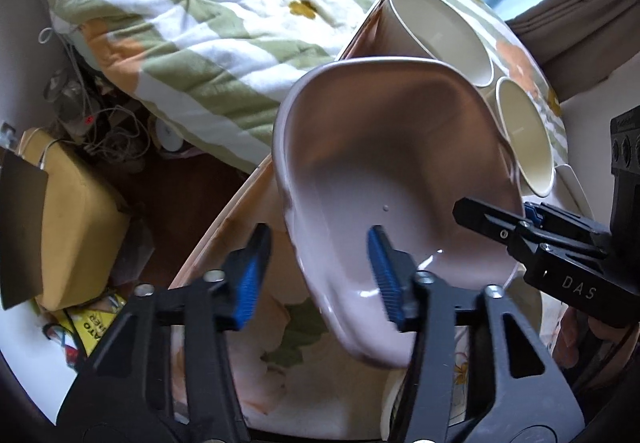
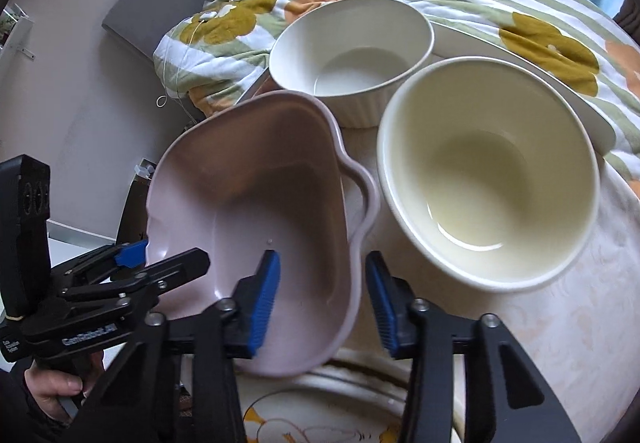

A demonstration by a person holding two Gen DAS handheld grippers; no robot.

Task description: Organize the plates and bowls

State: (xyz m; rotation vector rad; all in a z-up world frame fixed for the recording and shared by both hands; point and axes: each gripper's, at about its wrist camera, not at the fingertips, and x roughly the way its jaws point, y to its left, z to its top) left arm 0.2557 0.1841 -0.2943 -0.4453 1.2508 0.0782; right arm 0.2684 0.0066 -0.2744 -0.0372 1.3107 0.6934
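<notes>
Pink dish (image 2: 256,227) tilted, rim between the spread pads of both claws. Left gripper (image 1: 318,275) straddling one edge, right gripper (image 2: 320,299) the opposite; neither visibly clamping. Cream bowl (image 2: 488,199) just right of the right claw, white bowl (image 2: 352,55) beyond.

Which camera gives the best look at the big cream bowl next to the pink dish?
The right wrist view: the cream bowl shows whole, rim and inside, beside the pink dish. In the left wrist view that bowl is squeezed edge-on behind the pink dish, partly hidden.
</notes>
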